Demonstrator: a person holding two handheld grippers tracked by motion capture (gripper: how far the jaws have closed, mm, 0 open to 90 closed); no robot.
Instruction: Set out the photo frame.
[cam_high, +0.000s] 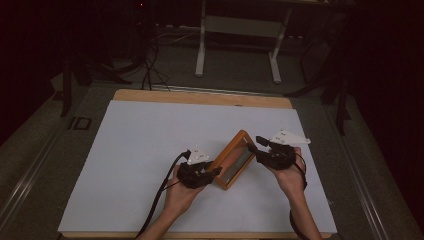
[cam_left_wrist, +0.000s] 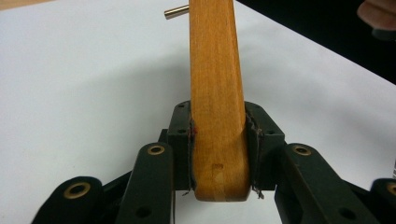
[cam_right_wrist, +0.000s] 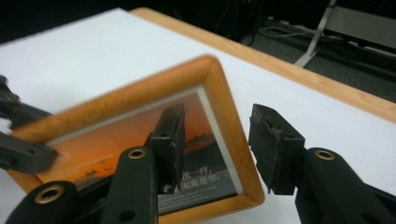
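Two forearms come in from the near edge of the white-covered wooden tabletop (cam_high: 150, 150), each hand wrapped around a black claw with a grey three-cornered plate on top.

The left claw (cam_high: 216, 171) points toward the right and slightly away from the person, the hand low behind it and its cable trailing back along the forearm. Its jaws are pressed onto the near end of a rectangular picture frame of orange-brown wood (cam_high: 231, 160), which holds a print of an orange sky over dark ground. In the left gripper view the frame's edge (cam_left_wrist: 217, 102) rises straight up between the two pads of the left claw (cam_left_wrist: 218, 144), which touch it on either side. A small brass-coloured pin (cam_left_wrist: 176, 11) sticks out to the left of the frame, well beyond the jaws.

The right claw (cam_high: 251, 145) reaches in from the right, pointing left toward the far end of the frame. In the right gripper view its jaws are spread: the right claw (cam_right_wrist: 219, 144) straddles the frame's side rail (cam_right_wrist: 229, 140), one jaw over the print, the other outside the rail, neither seen pressing the wood.

The frame sits between the two claws, tilted off the tabletop.
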